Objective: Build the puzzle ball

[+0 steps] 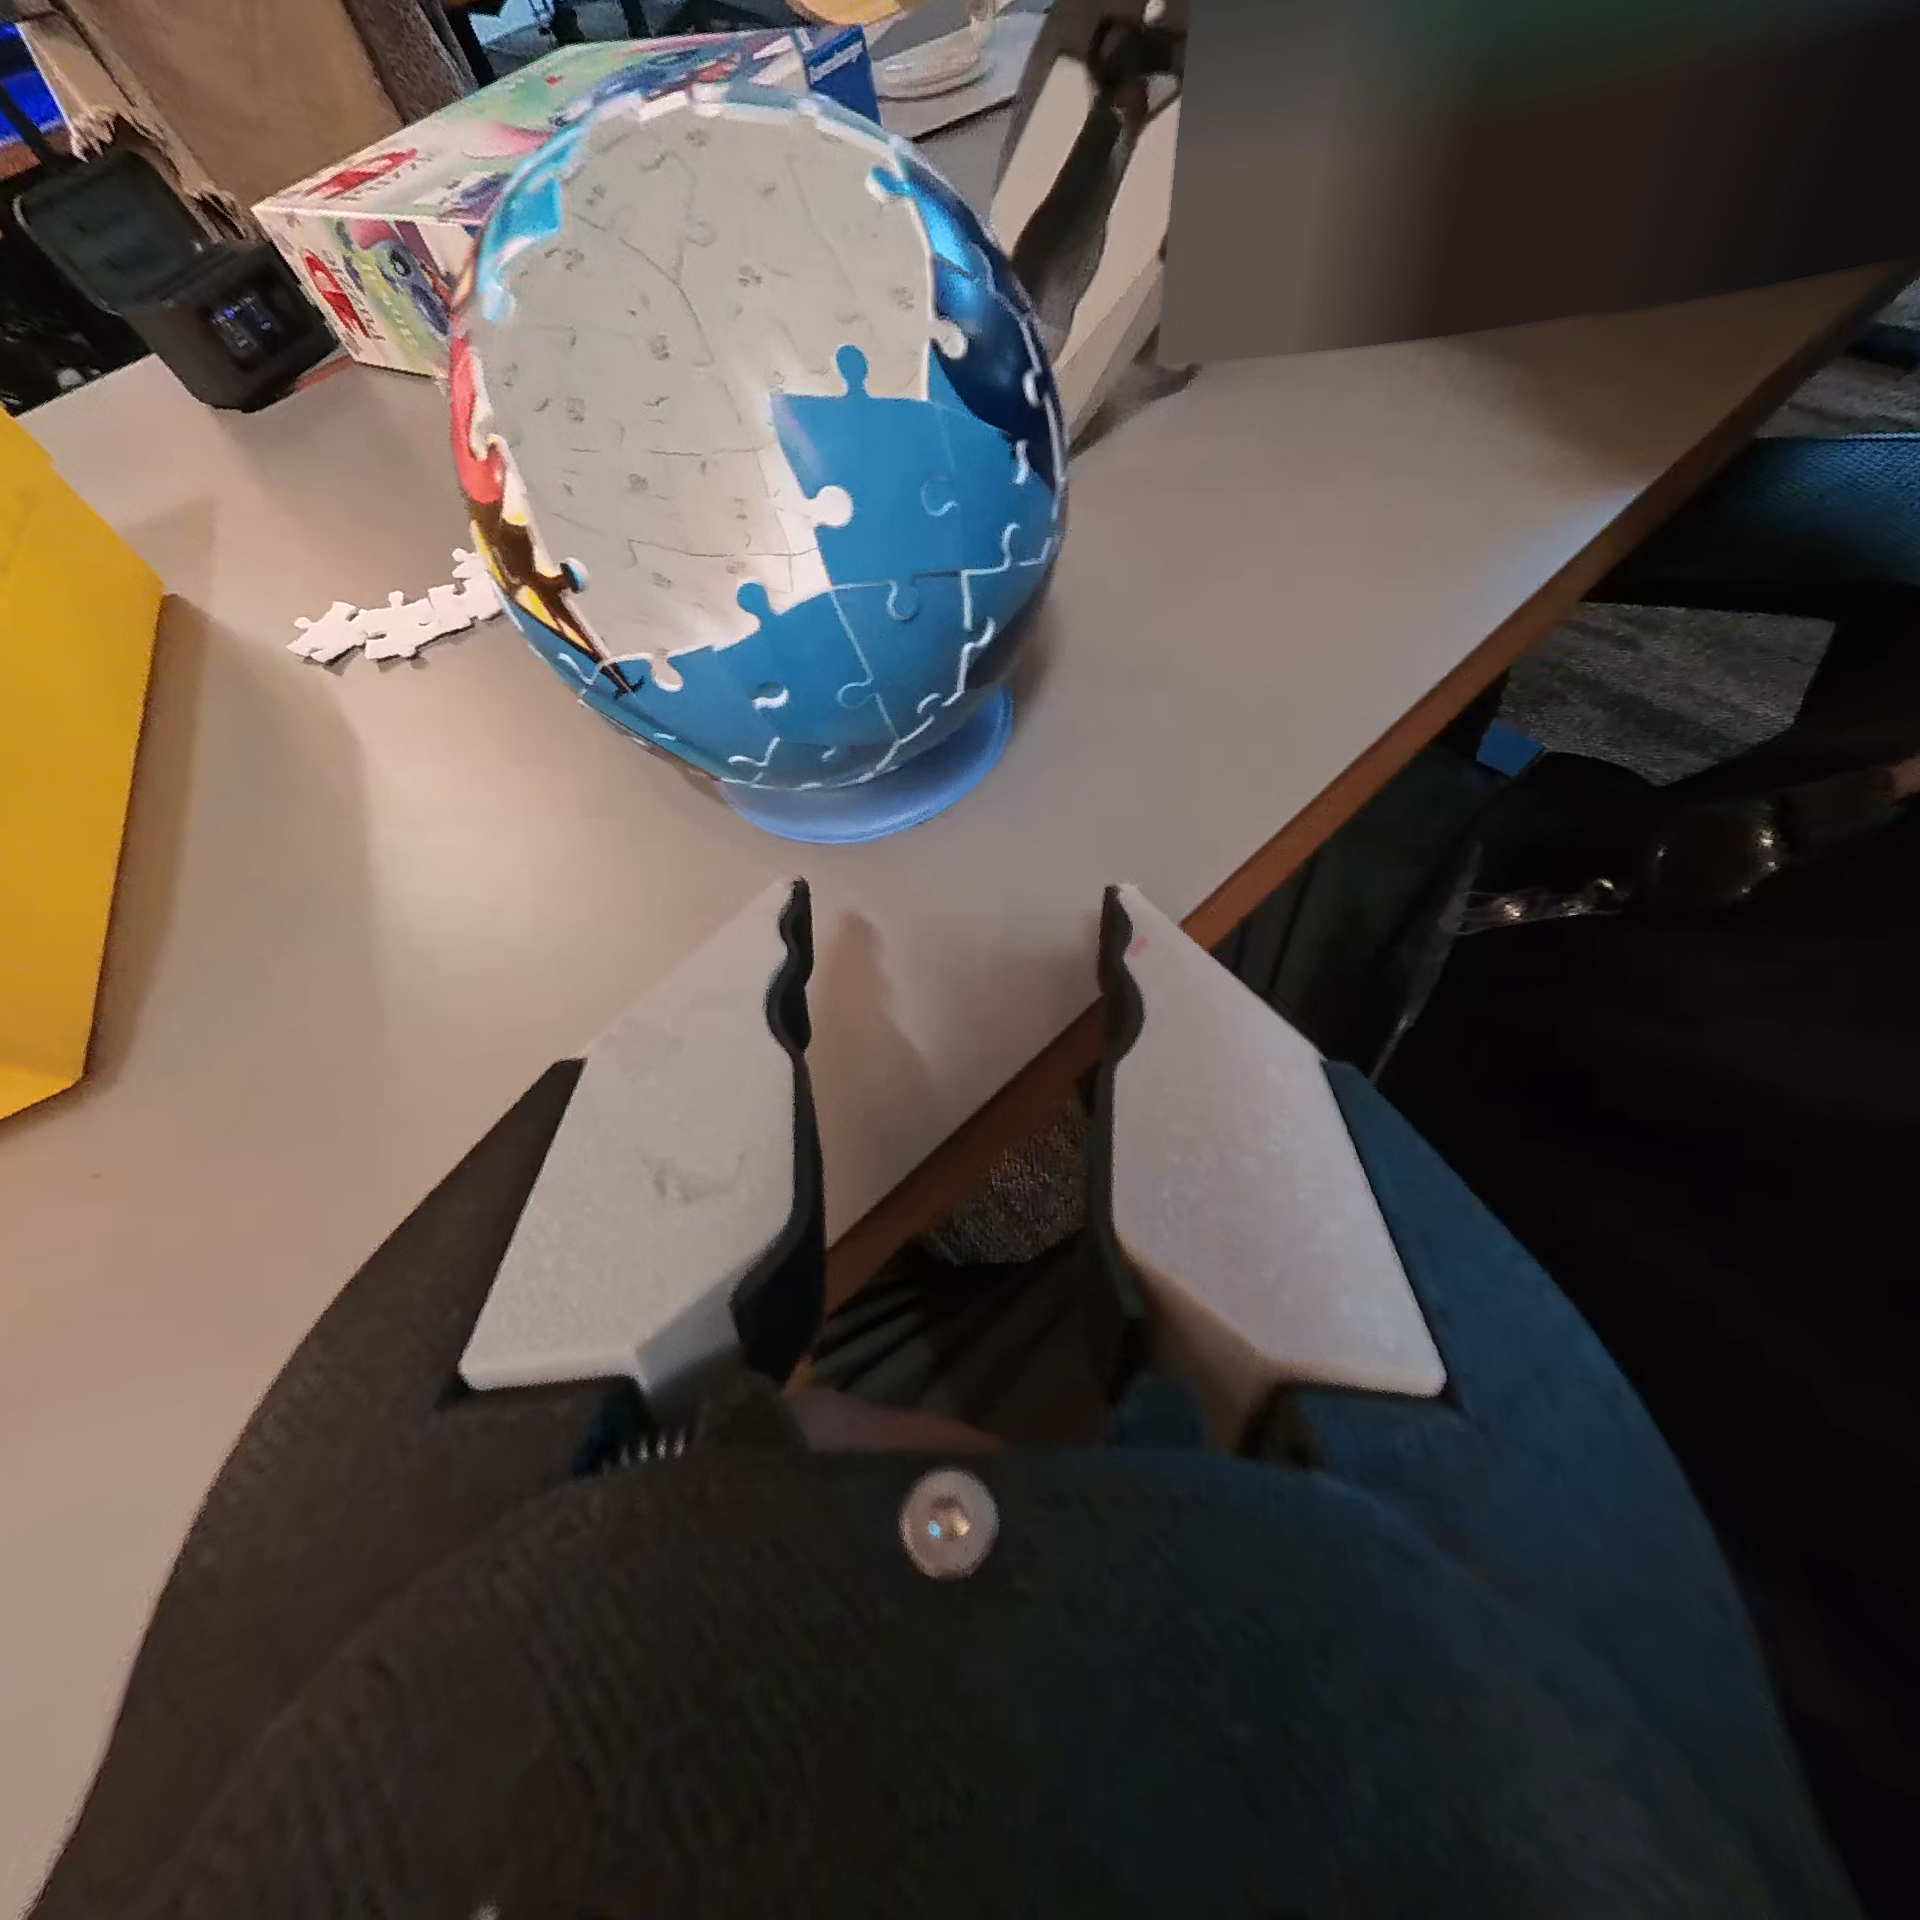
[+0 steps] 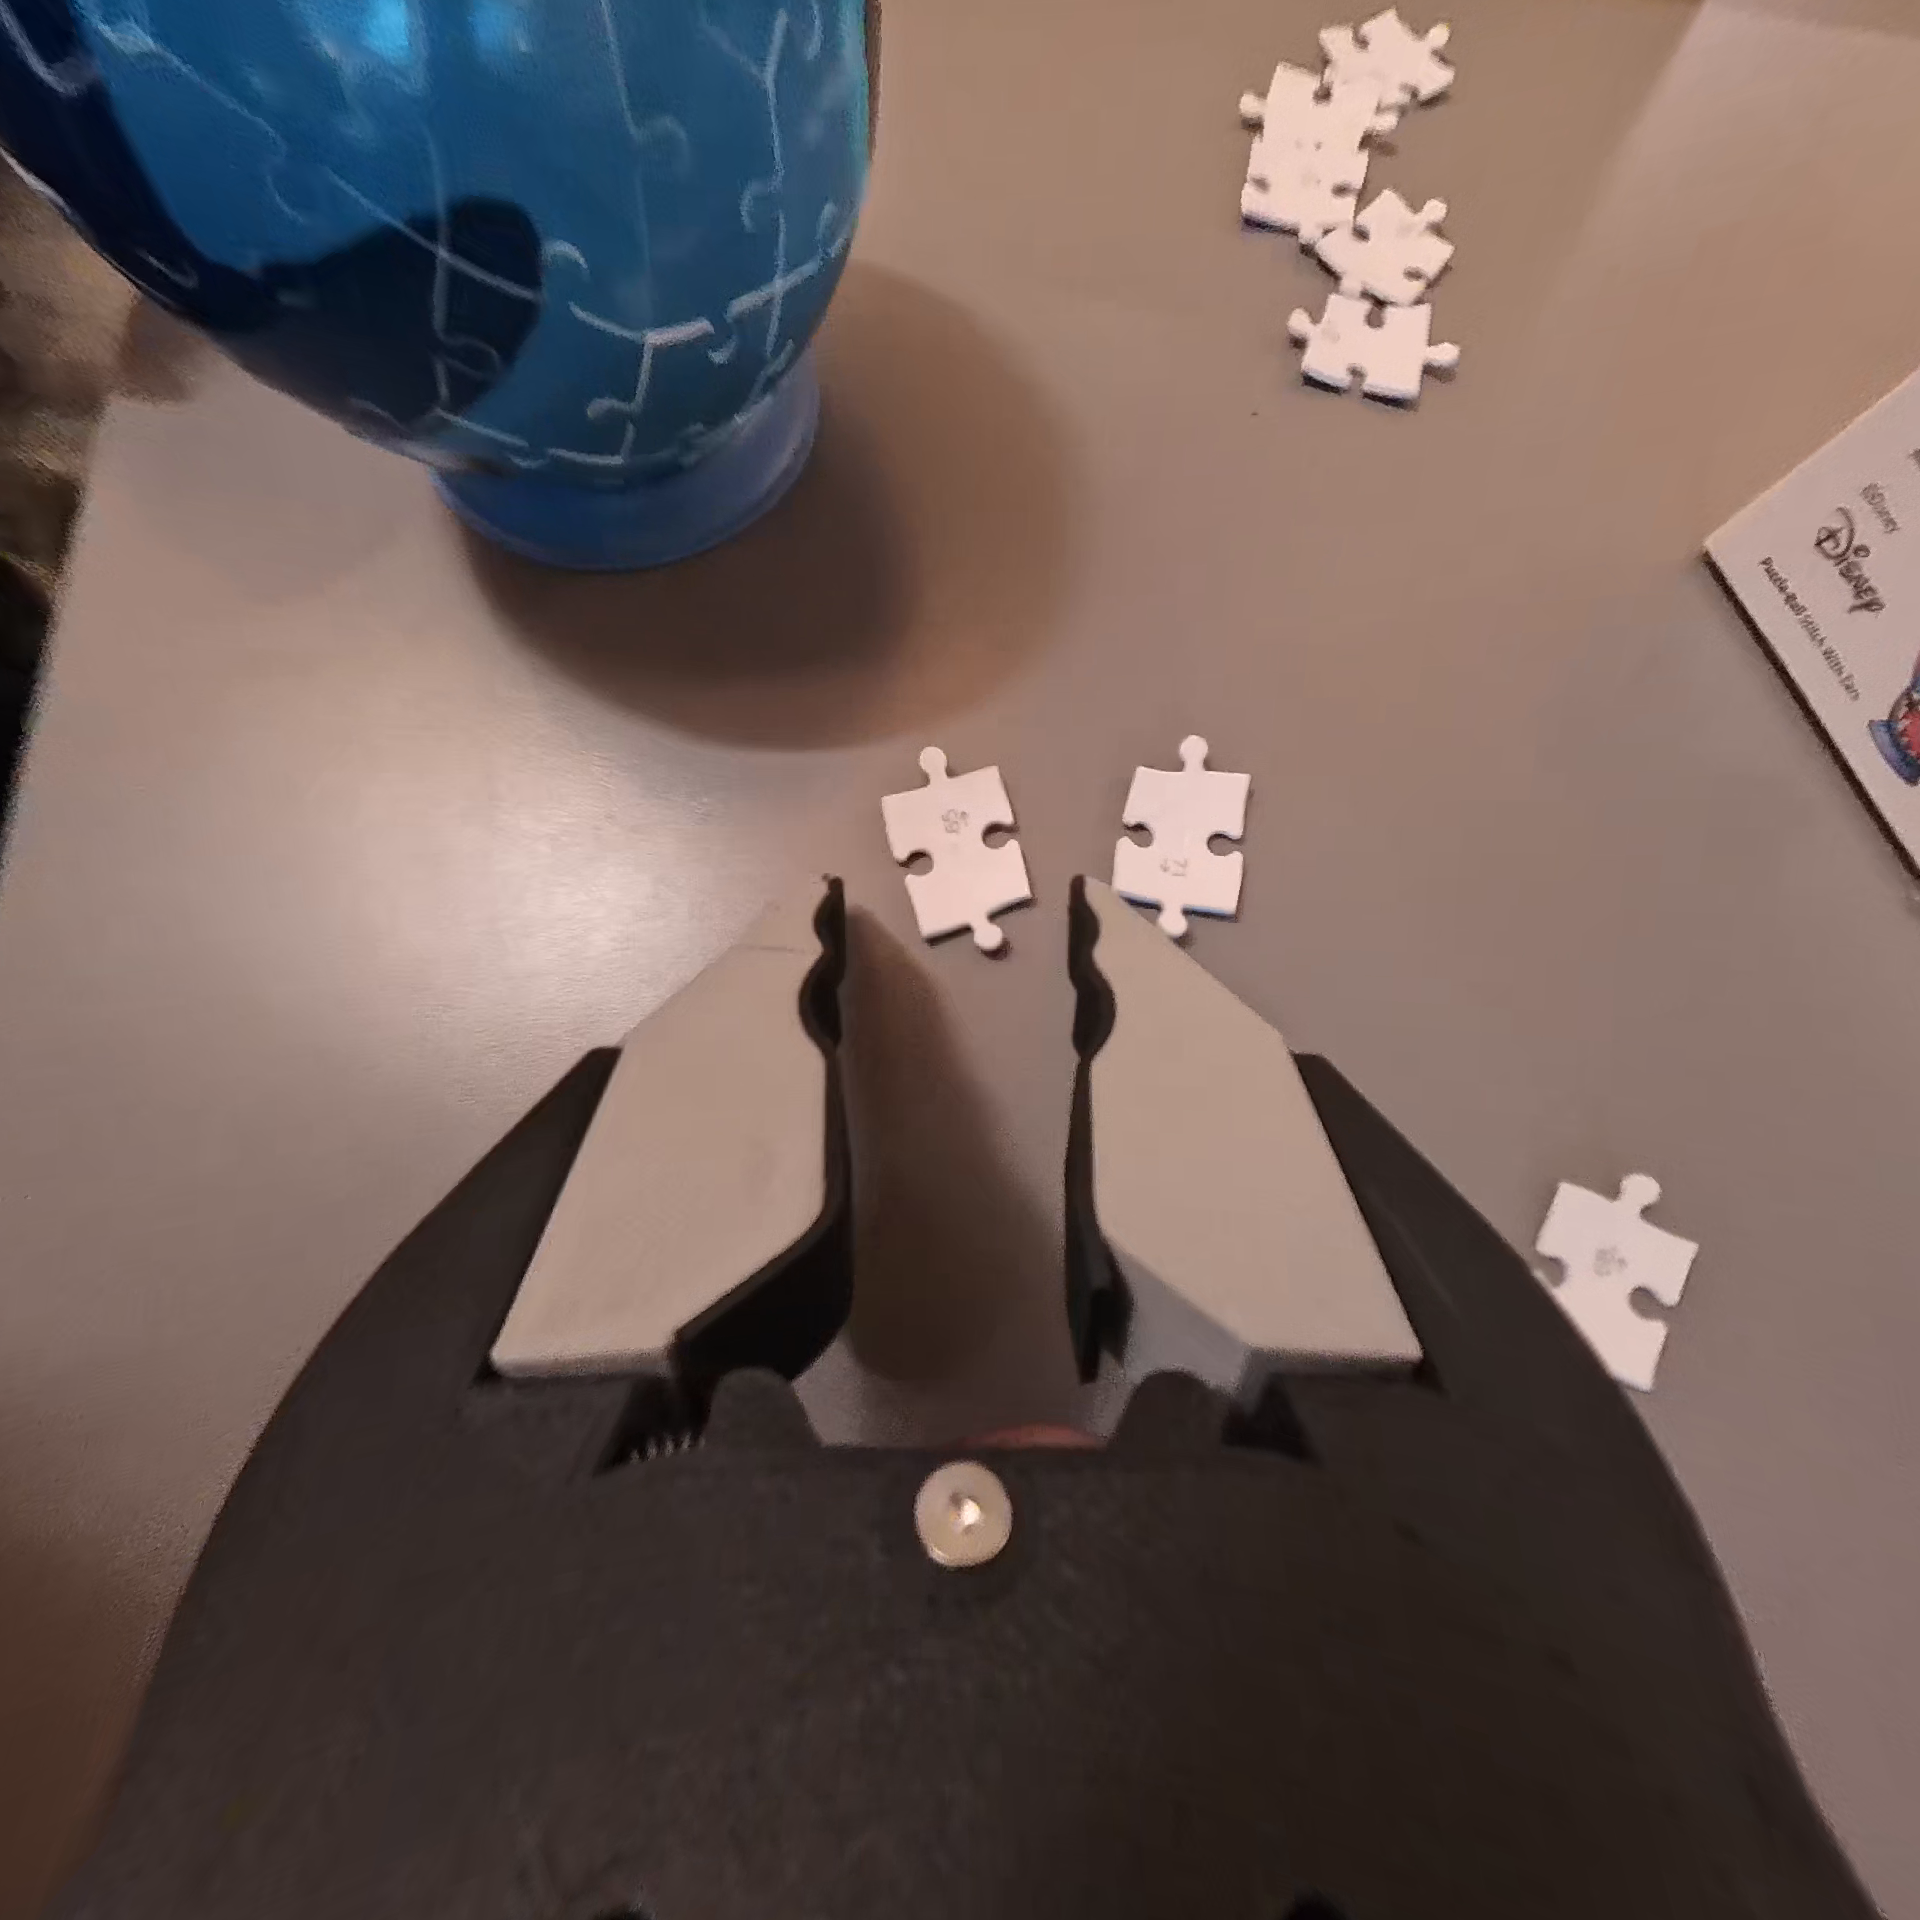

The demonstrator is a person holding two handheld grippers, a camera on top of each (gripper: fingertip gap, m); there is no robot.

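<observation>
A partly built blue puzzle ball (image 1: 894, 582) stands on a blue ring stand (image 1: 883, 800), with a large opening showing its white inside. My left gripper (image 1: 951, 899) is open and empty, just short of the stand near the table edge. In the right wrist view the ball (image 2: 416, 208) is at the upper left. My right gripper (image 2: 951, 894) is open and empty above the table, with two loose white pieces just ahead: one (image 2: 958, 844) between the fingertips' line and one (image 2: 1181, 834) by the right finger. Another piece (image 2: 1610, 1278) lies to the right.
Several loose white pieces lie in a cluster (image 2: 1351, 197) at the far right and show beside the ball (image 1: 395, 618). The puzzle box (image 1: 416, 239) stands behind the ball, its corner (image 2: 1829, 623) at the right. A yellow box (image 1: 62, 810) sits left. The table edge (image 1: 1351, 769) runs right. My hands' fingertips stand some 25 cm from each other. Left tips and right tips are each some 25 cm from the ball (image 1: 395, 618). The right camera catches it too, in the right wrist view (image 2: 1339, 106).
</observation>
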